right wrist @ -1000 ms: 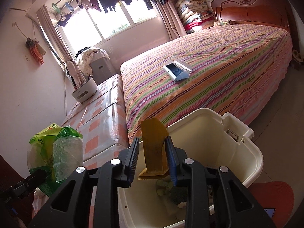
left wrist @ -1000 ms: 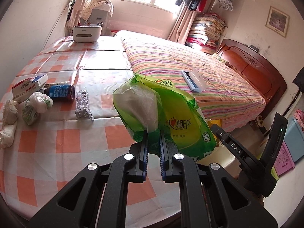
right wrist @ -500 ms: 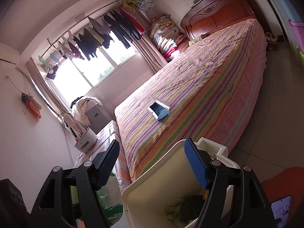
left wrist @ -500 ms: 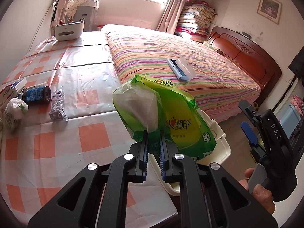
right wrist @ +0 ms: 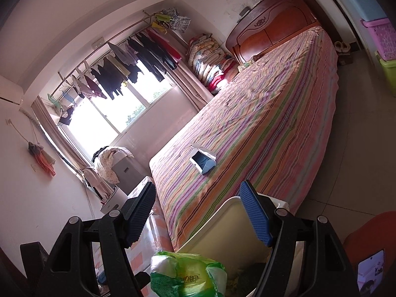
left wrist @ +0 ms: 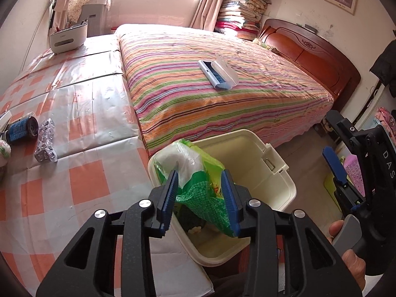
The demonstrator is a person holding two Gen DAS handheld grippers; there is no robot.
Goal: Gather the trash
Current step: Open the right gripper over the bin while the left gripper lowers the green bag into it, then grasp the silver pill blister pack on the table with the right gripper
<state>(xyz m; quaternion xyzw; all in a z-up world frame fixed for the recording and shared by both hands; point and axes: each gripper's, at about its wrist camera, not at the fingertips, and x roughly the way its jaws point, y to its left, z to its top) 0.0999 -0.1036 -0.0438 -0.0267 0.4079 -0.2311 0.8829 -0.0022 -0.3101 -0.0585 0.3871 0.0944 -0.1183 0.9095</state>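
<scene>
Left gripper (left wrist: pixel 200 194) jaws are spread, green bag (left wrist: pixel 198 185) between them above the bin (left wrist: pixel 277 163); right gripper (right wrist: pixel 198 212) gapes empty. Back off straight so nothing snags.

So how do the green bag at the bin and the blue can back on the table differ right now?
The green bag is soft and crumpled, hanging over the cream bin between the open fingers of the left claw. The blue can is rigid and lies on its side on the checked tablecloth, far from both claws. The bag looks much bulkier than the can.
</scene>
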